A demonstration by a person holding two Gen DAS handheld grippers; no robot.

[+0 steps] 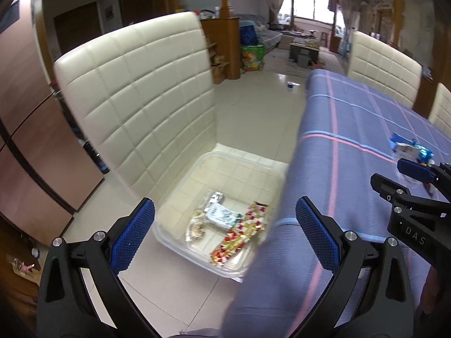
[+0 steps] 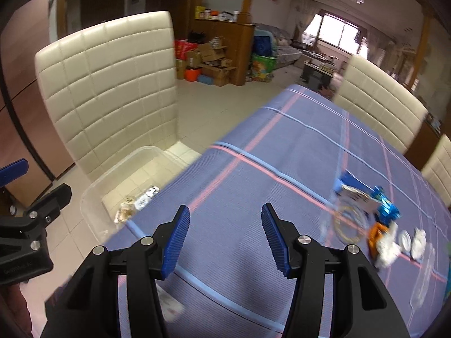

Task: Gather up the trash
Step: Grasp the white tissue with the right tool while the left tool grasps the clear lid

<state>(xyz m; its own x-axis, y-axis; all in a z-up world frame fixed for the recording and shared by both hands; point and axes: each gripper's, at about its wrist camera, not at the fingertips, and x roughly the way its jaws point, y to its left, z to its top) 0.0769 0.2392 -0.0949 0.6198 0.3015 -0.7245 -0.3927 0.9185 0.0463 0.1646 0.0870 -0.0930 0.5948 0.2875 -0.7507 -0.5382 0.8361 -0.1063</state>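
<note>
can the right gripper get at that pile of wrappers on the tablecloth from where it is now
Probably yes. The right gripper hangs over the tablecloth with its jaws open and empty. The wrappers lie ahead to its right on the flat cloth, with only bare cloth between. The left gripper is off over the clear bin.

The only lettering that reads clearly is "DAS", in pale capitals on the black body of the right gripper (image 1: 414, 169), seen to the right of the left gripper's fingers in the left wrist view. The left gripper (image 2: 17, 186) body in the right wrist view carries a faint line of print, too blurred to read. Print on the wrappers is illegible.
</note>
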